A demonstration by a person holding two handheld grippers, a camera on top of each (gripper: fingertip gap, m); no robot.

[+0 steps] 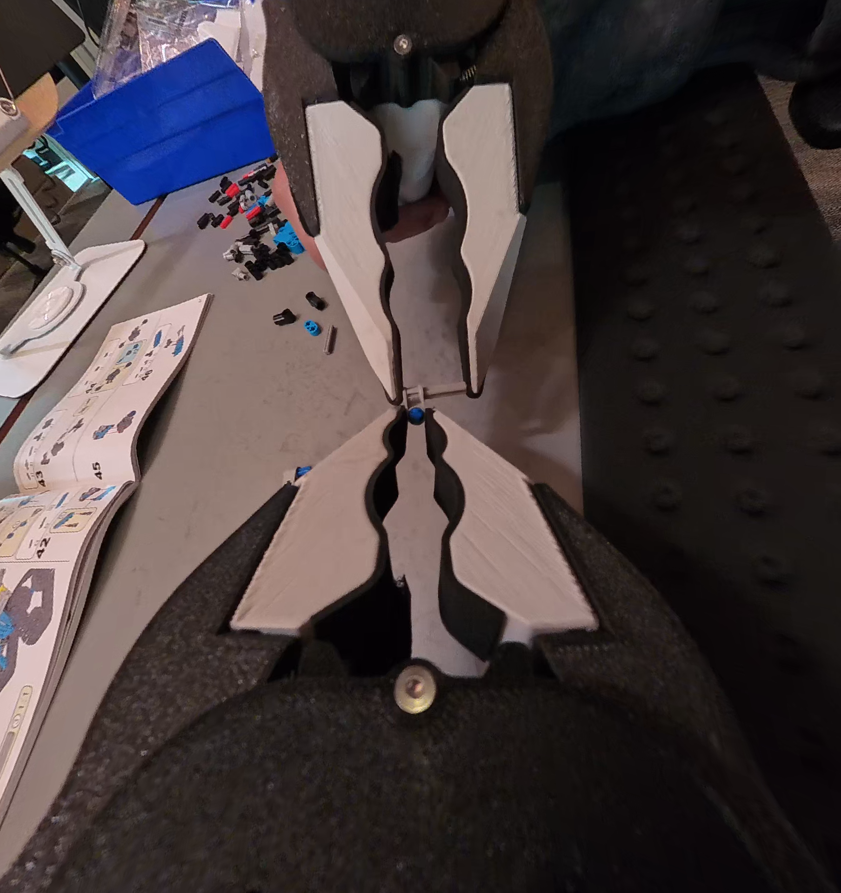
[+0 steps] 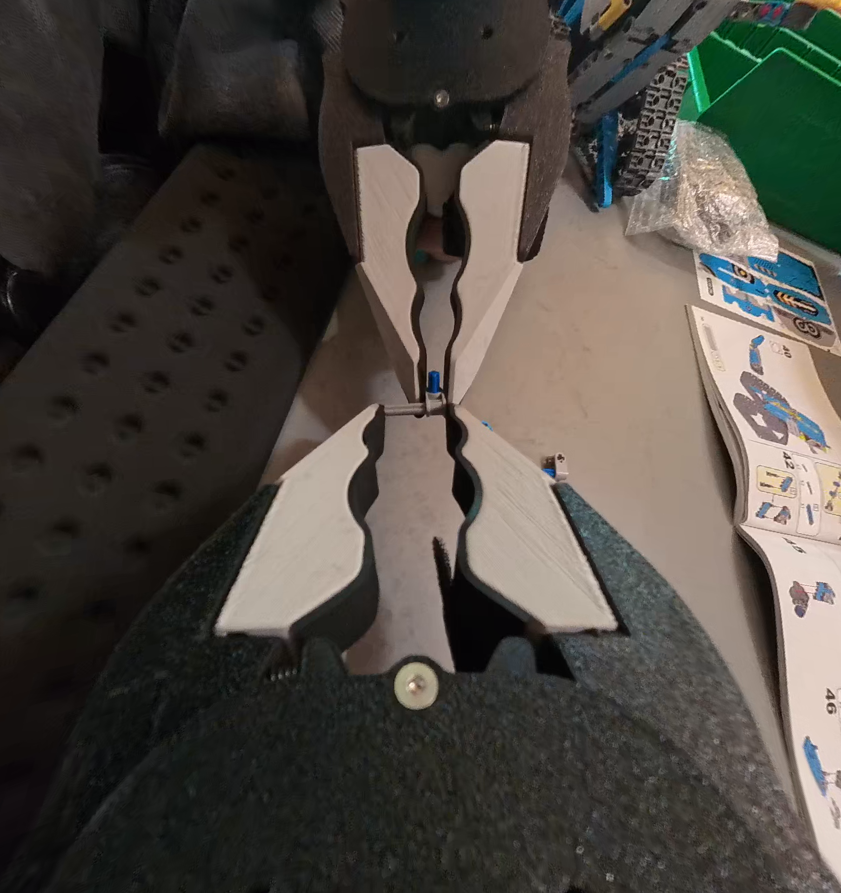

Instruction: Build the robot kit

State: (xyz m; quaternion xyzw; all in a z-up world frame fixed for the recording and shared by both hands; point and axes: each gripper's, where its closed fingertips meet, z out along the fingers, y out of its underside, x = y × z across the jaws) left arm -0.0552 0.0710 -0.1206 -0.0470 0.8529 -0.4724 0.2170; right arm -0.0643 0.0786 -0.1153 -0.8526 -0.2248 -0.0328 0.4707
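My left gripper (image 1: pixel 416 418) comes up from the bottom of the left wrist view and is shut on a small blue pin (image 1: pixel 415 414). My right gripper (image 1: pixel 436 394) faces it from above, tip to tip, shut on a thin grey axle with a connector (image 1: pixel 440 389) held crosswise. In the right wrist view my right gripper (image 2: pixel 416 410) pinches the grey axle (image 2: pixel 401 410) end to end. My left gripper (image 2: pixel 433 386) holds the blue pin (image 2: pixel 433 378) upright in the connector. Both hover over the grey table (image 1: pixel 244 386).
An open instruction booklet (image 1: pixel 95 435) (image 2: pixel 795 483) lies beside the grippers. A pile of small black, red and blue pieces (image 1: pixel 254 217), a blue bin (image 1: pixel 167 130) and a white stand base (image 1: pixel 46 314) lie beyond. A green bin (image 2: pixel 795 121), plastic bag (image 2: pixel 708 193) and dimpled black mat (image 2: pixel 143 362) flank the table. Only a small space, under 4 cm, lies between the two pairs of fingers.
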